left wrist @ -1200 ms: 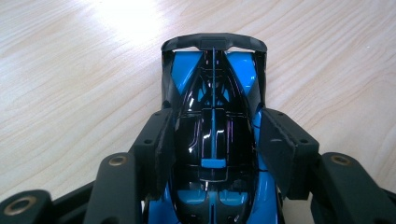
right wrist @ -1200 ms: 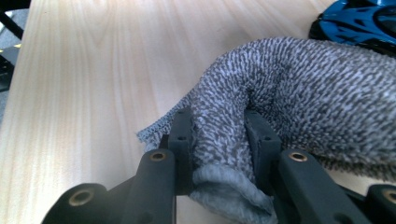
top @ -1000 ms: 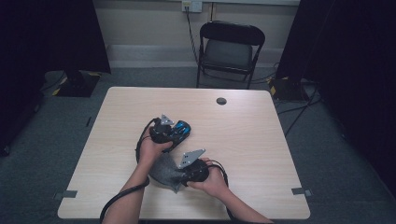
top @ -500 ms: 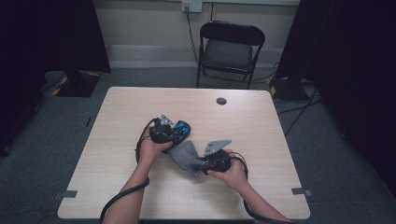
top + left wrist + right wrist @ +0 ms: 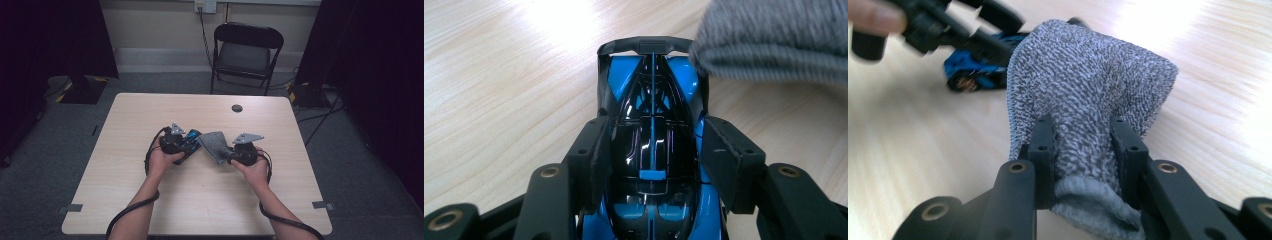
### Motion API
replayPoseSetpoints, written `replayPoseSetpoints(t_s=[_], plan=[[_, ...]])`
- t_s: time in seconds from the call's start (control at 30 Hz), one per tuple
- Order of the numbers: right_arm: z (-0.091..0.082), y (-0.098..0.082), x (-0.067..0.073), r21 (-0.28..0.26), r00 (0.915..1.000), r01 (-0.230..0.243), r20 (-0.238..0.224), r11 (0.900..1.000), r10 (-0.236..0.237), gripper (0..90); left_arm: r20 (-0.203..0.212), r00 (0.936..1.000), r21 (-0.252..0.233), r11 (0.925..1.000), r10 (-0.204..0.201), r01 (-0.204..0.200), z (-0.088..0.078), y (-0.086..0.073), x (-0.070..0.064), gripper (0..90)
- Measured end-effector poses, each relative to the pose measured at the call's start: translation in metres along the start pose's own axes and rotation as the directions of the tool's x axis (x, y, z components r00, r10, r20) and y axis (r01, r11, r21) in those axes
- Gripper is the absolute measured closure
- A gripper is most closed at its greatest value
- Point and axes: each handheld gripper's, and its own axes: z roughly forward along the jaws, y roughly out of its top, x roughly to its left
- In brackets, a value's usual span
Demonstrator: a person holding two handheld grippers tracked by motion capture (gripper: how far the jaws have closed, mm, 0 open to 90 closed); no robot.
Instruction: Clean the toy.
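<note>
Two grippers over the table [image 5: 125,200], both loaded. Left gripper [image 5: 651,150]: jaws half closed, pads clamped on the flanks of a blue-and-black toy car [image 5: 651,125], which sits on the tabletop near centre. Right gripper [image 5: 1083,150]: jaws pinching a bunched grey knit cloth [image 5: 1088,85]. Cloth's far end lies over the car's rear wing; contact there cannot be told.

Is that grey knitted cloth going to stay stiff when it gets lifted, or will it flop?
Probably flop: the grey knitted cloth already bunches and folds where the right gripper pinches it. It looks light, since a small pinch carries it. The fuzzy knit likely won't slip from the pads.
</note>
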Motion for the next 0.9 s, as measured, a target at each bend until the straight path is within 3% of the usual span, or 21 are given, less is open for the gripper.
replayPoseSetpoints(t_s=[0.13, 0.27, 0.37, 0.63, 0.7, 0.77, 0.9], plan=[[0.007, 0.004, -0.004, 0.049, 0.9981, 0.017, 0.059, 0.999, -0.020, 68.3, -0.005, 1.0000, -0.001, 1.0000, 0.005, -0.005, 0.000, 0.000, 0.000, 46.1], [0.016, 0.006, -0.005, 0.073, 0.9979, 0.002, 0.064, 0.997, -0.006, 68.3, 0.003, 1.0000, 0.000, 1.0000, -0.004, 0.004, 0.000, 0.000, 0.000, 46.0], [0.026, 0.003, 0.000, 0.169, 0.9918, 0.050, 0.108, 0.984, -0.068, 68.4, 0.001, 1.0000, 0.004, 1.0000, -0.001, 0.001, 0.000, 0.001, -0.001, 46.1], [0.022, -0.003, -0.007, 0.203, 0.9842, 0.026, 0.166, 0.979, -0.061, 68.5, -0.001, 1.0000, 0.004, 1.0000, 0.003, -0.003, 0.000, 0.000, -0.001, 46.0], [0.021, -0.004, -0.009, 0.192, 0.9896, 0.021, 0.135, 0.981, -0.048, 68.3, 0.000, 1.0000, 0.004, 1.0000, 0.002, -0.002, 0.000, 0.000, 0.000, 46.0], [0.021, -0.005, -0.008, 0.197, 0.9902, 0.046, 0.120, 0.979, -0.070, 68.3, 0.000, 1.0000, 0.006, 1.0000, 0.003, -0.003, 0.000, 0.001, 0.000, 46.0], [0.025, -0.005, -0.001, 0.181, 0.9971, 0.035, 0.061, 0.983, -0.047, 68.2, -0.009, 0.9998, 0.016, 0.9997, 0.018, -0.018, 0.000, 0.002, 0.000, 46.0]])
